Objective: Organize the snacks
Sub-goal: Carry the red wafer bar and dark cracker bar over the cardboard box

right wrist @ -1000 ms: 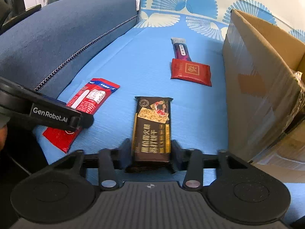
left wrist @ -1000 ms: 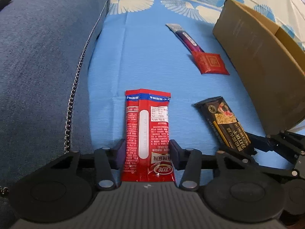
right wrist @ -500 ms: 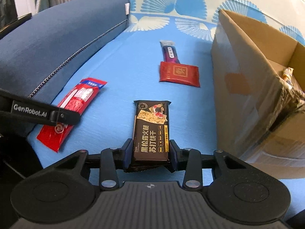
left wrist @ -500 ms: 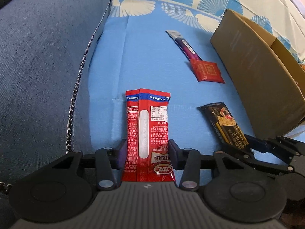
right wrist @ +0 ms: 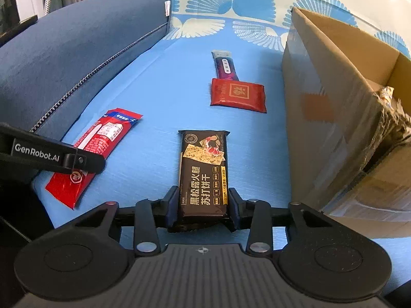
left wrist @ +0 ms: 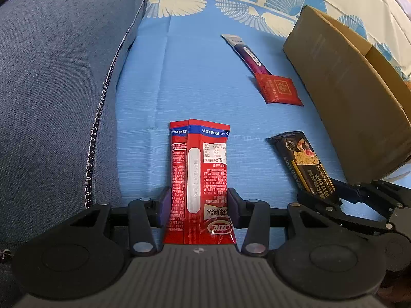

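My left gripper (left wrist: 199,200) is shut on the near end of a long red snack packet (left wrist: 199,169), held above the blue sheet; it also shows in the right wrist view (right wrist: 102,141). My right gripper (right wrist: 203,205) is shut on the near end of a black cracker packet (right wrist: 204,169), which also shows in the left wrist view (left wrist: 303,161). A small red packet (right wrist: 237,95) and a purple stick packet (right wrist: 225,64) lie further back on the sheet. An open cardboard box (right wrist: 341,97) stands on the right.
A dark blue cushion (left wrist: 56,89) with a zipper runs along the left side. The blue sheet (left wrist: 195,77) with a fan pattern covers the surface. The box holds some wrapped items (right wrist: 393,107) at its near corner.
Both grippers have lifted slightly with their packets and the views have risen; the box and far packets sit lower and nearer in frame. Both grips are unchanged.
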A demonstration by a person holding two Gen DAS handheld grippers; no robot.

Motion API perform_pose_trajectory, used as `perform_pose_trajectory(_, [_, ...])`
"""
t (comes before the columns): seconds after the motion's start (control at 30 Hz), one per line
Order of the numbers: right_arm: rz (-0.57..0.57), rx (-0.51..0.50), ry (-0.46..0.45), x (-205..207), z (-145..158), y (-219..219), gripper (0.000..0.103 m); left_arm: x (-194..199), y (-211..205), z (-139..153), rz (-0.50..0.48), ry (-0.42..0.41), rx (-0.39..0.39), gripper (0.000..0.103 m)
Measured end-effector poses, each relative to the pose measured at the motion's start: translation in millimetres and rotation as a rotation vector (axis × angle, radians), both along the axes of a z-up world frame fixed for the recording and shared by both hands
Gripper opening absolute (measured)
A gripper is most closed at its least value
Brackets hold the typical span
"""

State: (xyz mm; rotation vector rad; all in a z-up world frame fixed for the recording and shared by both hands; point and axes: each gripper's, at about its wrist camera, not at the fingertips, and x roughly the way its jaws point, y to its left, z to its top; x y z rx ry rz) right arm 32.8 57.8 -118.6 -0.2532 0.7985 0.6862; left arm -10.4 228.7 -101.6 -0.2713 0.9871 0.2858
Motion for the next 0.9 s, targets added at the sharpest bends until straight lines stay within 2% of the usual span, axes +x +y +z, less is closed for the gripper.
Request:
perform_pose_trajectory(0.27, [-0.001, 0.039, -0.059, -5.4, 11.2, -6.2, 0.041, -10.3, 0.9, 9.4, 0.013, -0.075, -0.008, 0.049])
perform_pose_trajectory(0.57, [0.011, 0.082, -0.117, -12.6, 30.0, -13.6, 0.041, -18.2, 1.0, 15.8, 0.008, -0.122, -0.013, 0.049])
perform_pose_trajectory(0.73, [0.017, 0.116, -0.158, -13.7, 51.7, -21.0, 0.041, -21.8, 1.4, 18.2, 0.006, -0.144, -0.020, 0.049])
perform_pose_trajectory(0.9, [0.002, 0.173, -0.219, -5.4, 91.7, -37.6, 0.041, -24.3, 1.8, 19.3, 0.003, -0.155, -0.023, 0.049])
